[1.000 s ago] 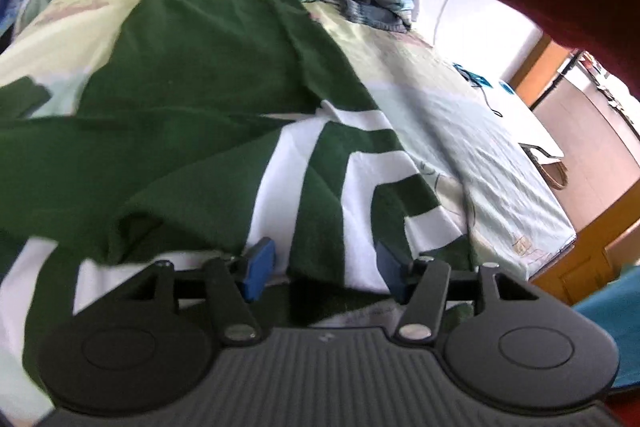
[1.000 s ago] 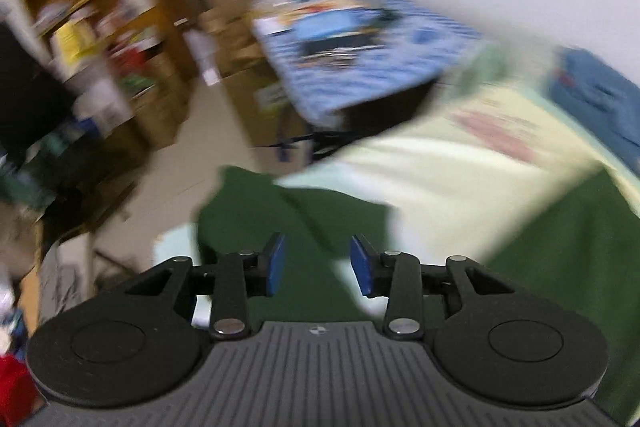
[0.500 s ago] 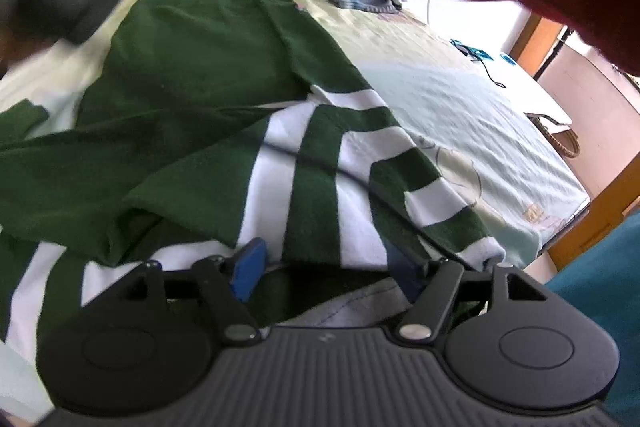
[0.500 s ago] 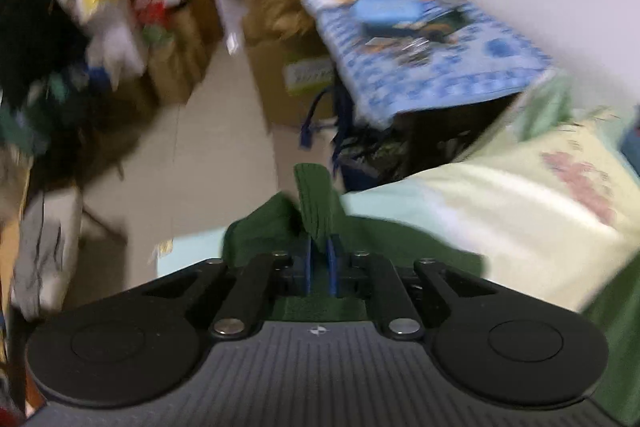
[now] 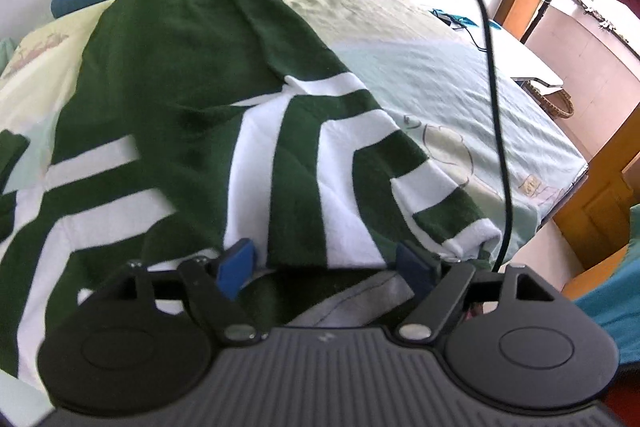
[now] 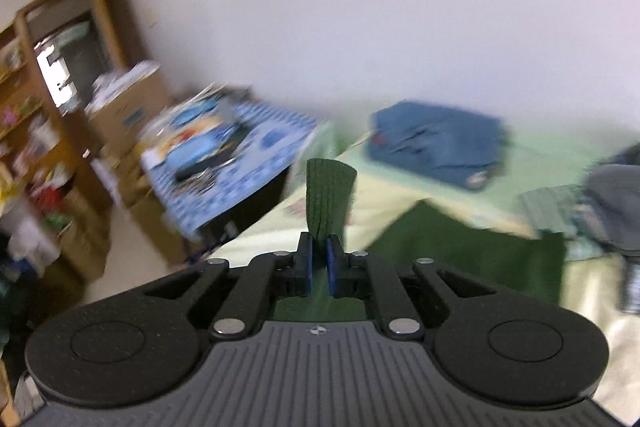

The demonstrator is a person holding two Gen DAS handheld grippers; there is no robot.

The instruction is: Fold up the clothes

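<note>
The green-and-white sweater (image 5: 192, 95) lies spread across the bed (image 5: 460, 75), filling the frame's centre. The left hand-held gripper (image 5: 328, 263) has just been opening, jaws apart over the hem. The right hand-held gripper (image 6: 319, 259) is clamped on the green cuff (image 6: 329, 195), mid-frame.

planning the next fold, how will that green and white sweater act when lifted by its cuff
Probably floppy: the green and white sweater lies rumpled on the bed, so it should sag and trail. The ribbed cuff pinched in the right hand-held gripper looks thick and soft, likely not slippery.
</note>
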